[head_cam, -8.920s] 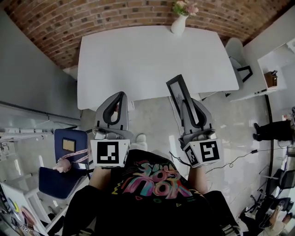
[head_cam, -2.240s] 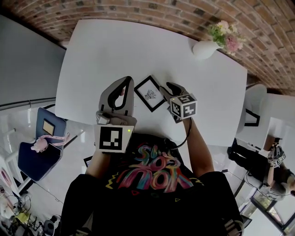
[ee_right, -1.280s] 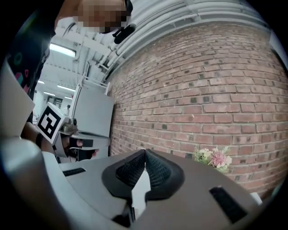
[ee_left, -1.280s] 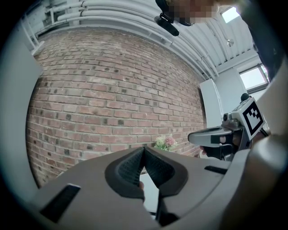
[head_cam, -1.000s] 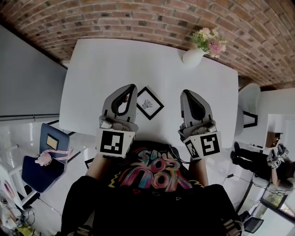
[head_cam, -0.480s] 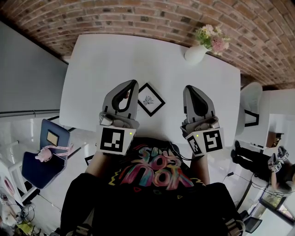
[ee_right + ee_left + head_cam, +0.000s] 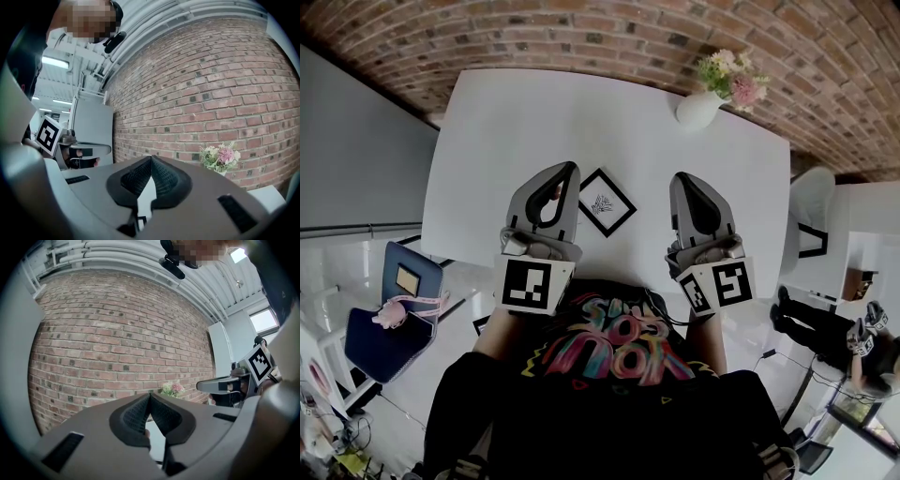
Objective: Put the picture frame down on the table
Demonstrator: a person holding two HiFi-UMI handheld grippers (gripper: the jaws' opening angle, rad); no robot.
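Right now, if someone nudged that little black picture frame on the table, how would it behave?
The picture frame lies flat on the table, so it would probably slide, not tip. It looks thin and rigid, likely light for its size.

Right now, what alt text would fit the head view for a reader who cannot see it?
A small black picture frame lies flat near the front edge of a white table, between the shut left tongs and the shut right tongs. A white vase of flowers stands at the far right.
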